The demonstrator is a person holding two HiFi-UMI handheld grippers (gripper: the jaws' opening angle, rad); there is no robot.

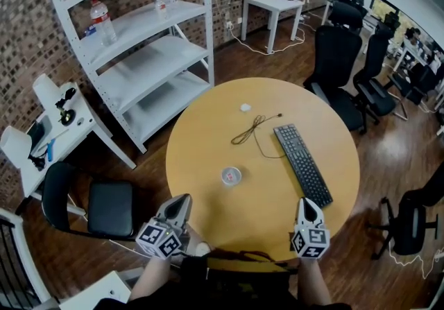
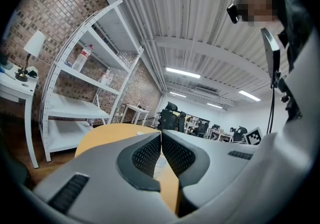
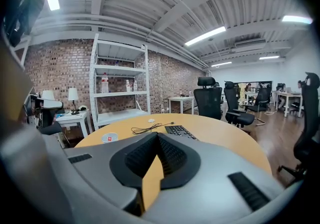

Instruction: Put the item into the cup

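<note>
A small white cup [image 1: 231, 176] with a red mark stands near the middle of the round yellow table [image 1: 208, 135]; the right gripper view shows the cup [image 3: 109, 138] at left. A small white item [image 1: 245, 107] lies on the far side of the table, and it appears as a small white item [image 3: 151, 121] in the right gripper view too. My left gripper [image 1: 182, 203] hovers at the table's near-left edge, its jaws shut and empty [image 2: 161, 135]. My right gripper [image 1: 307, 204] sits at the near-right edge, also shut on nothing [image 3: 156, 135].
A black keyboard [image 1: 302, 163] lies on the table's right half, with a black cable [image 1: 253, 128] beside it. A white shelf rack [image 1: 149, 45] stands at back left, a black chair [image 1: 104, 208] at left, and office chairs [image 1: 347, 66] at right.
</note>
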